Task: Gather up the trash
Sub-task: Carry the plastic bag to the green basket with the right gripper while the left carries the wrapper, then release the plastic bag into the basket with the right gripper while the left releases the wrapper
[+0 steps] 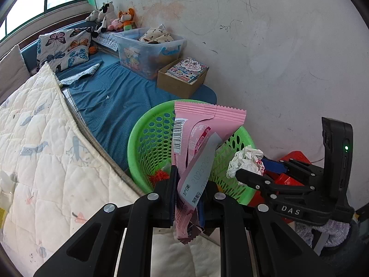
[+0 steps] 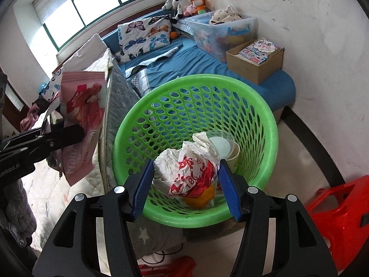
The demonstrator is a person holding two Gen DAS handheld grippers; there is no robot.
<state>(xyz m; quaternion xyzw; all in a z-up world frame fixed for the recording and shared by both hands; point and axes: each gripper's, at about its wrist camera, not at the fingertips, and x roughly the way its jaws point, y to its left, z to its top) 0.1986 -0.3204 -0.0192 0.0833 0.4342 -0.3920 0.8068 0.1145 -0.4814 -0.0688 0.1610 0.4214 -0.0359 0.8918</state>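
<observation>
My left gripper [image 1: 188, 184] is shut on a pink snack wrapper [image 1: 200, 133] and holds it upright beside the green perforated basket [image 1: 147, 138]. In the right wrist view the same wrapper [image 2: 83, 120] hangs left of the basket [image 2: 269, 124]. My right gripper [image 2: 185, 182] holds a crumpled white-and-red wrapper [image 2: 189, 168] between its blue pads [image 2: 143, 184], over the basket's near side. In the left wrist view this gripper [image 1: 251, 173] and its crumpled wrapper [image 1: 244, 161] sit above the basket's right rim. A clear cup [image 2: 224, 147] and an orange item [image 2: 200, 198] lie inside the basket.
The basket stands beside a bed with a cream quilt [image 1: 39, 152] and a blue sheet [image 1: 115, 99]. A cardboard box of books [image 1: 182, 76], a clear storage bin [image 1: 147, 48] and soft toys line the wall. A red plastic stool [image 2: 341, 212] stands at the right.
</observation>
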